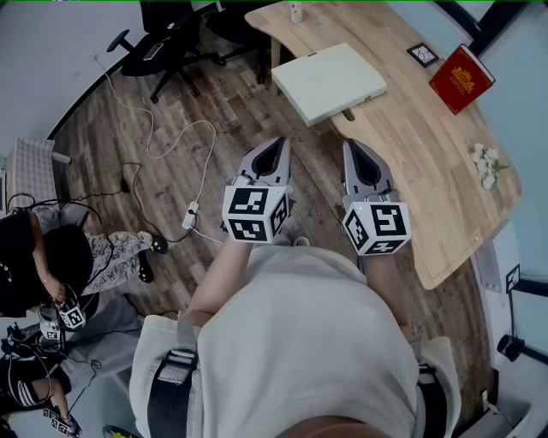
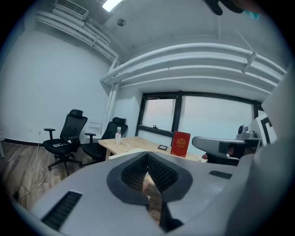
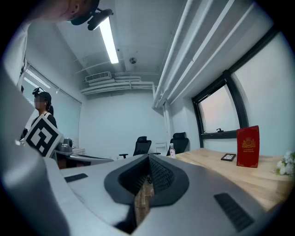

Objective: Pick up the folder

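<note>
You held the left gripper (image 1: 277, 142) and right gripper (image 1: 354, 145) short of the desk (image 1: 411, 128), fingers of both pressed together on nothing; the pale folder (image 1: 330, 81) lay at the desk's near edge. Closed fingers arriving there could have shoved it off the desk.

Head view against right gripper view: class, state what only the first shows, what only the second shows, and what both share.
Only the head view shows the folder, pale and lying flat on the wooden table, and the power strip with its cable on the floor. Only the right gripper view shows the ceiling light and the window. Both show the red book standing on the table, the bottle, the office chairs and the flowers.
</note>
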Available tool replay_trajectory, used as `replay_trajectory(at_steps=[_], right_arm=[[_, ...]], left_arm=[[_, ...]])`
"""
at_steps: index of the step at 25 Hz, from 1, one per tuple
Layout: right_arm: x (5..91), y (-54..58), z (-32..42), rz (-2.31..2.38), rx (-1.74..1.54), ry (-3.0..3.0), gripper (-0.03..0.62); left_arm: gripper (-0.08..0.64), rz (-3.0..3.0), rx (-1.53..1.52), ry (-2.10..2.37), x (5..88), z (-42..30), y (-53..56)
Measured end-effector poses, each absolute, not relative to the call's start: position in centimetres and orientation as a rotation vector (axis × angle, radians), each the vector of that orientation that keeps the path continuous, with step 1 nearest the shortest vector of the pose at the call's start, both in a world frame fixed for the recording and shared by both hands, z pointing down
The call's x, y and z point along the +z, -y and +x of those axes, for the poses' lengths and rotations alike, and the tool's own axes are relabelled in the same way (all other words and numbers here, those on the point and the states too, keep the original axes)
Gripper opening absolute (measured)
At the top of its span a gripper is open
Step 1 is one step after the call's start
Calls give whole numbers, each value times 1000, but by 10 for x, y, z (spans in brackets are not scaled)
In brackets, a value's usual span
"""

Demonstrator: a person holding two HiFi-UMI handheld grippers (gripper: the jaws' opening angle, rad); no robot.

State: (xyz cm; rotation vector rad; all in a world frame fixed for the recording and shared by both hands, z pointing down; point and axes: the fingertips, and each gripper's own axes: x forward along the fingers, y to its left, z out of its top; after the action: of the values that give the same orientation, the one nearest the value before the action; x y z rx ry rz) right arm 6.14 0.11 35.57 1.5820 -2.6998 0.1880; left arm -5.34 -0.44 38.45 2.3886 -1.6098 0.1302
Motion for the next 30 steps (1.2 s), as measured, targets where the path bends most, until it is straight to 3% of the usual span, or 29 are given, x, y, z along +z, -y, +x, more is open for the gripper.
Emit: replay_trajectory(at_steps=[30], right_arm=[[363, 8, 63, 1509, 264, 2736, 18]], left_arm=[[21, 2334, 113, 1625, 389, -52, 9]])
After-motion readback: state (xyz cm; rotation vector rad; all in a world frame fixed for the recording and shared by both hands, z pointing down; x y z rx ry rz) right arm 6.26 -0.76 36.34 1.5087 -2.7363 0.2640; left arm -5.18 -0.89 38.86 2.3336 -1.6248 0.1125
